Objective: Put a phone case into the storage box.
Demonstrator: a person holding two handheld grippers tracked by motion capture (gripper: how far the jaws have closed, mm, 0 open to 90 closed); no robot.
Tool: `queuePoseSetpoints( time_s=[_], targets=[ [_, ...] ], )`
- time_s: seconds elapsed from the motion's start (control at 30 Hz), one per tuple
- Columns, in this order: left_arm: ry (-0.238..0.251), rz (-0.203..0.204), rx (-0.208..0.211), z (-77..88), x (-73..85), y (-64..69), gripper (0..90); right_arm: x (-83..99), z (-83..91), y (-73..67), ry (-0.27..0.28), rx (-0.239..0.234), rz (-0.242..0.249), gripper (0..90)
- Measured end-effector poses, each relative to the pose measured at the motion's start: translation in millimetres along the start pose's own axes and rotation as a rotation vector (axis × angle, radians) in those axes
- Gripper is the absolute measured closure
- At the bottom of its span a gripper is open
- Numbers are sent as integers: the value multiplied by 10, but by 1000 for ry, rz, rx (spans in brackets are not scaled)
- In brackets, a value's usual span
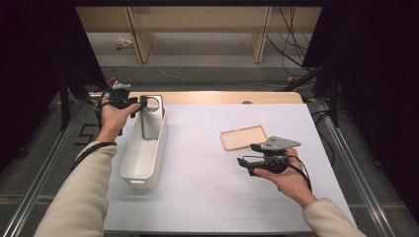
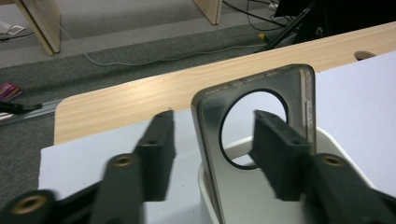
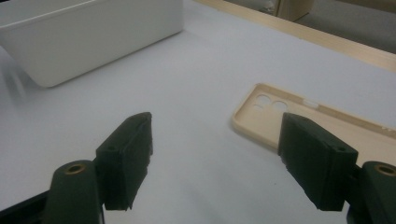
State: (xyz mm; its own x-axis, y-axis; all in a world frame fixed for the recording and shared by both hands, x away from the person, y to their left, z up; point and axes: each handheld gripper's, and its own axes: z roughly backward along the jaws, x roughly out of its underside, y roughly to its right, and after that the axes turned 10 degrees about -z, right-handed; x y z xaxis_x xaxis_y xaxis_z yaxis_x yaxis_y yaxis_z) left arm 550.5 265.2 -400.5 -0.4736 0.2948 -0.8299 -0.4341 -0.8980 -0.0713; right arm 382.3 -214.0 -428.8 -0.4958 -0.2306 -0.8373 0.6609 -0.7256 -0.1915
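A silvery phone case (image 1: pixel 150 117) with a round camera hole stands upright in the far end of a white bin (image 1: pixel 143 158). My left gripper (image 1: pixel 140 103) reaches it from the left. In the left gripper view the silvery case (image 2: pixel 261 80) rises between the jaws of the left gripper (image 2: pixel 212 140), which stand apart with a gap on the left side; the pads do not press on it. A beige phone case (image 1: pixel 243 137) lies flat on the white table. My right gripper (image 1: pixel 242 163) hovers just in front of it, open and with nothing in it. The right gripper (image 3: pixel 217 135) points past the beige case (image 3: pixel 327 126).
The bin (image 3: pixel 93 32) is long and narrow, lying along the table's left side; its rim (image 2: pixel 334 144) shows below the silvery case. A wooden strip (image 1: pixel 222 97) edges the table's far side. Cables and wooden shelf legs (image 1: pixel 259 39) are on the floor beyond.
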Motion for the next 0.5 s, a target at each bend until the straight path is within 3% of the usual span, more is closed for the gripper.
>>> queuePoseSetpoints(
  time_s=[0.23,0.5],
  targets=[
    [4,8,-9,122,-34,2,203,-9,13,13,2,6,-4,269],
    [26,-19,-6,316,-46,26,47,-19,19,29,10,16,-4,262]
  ],
)
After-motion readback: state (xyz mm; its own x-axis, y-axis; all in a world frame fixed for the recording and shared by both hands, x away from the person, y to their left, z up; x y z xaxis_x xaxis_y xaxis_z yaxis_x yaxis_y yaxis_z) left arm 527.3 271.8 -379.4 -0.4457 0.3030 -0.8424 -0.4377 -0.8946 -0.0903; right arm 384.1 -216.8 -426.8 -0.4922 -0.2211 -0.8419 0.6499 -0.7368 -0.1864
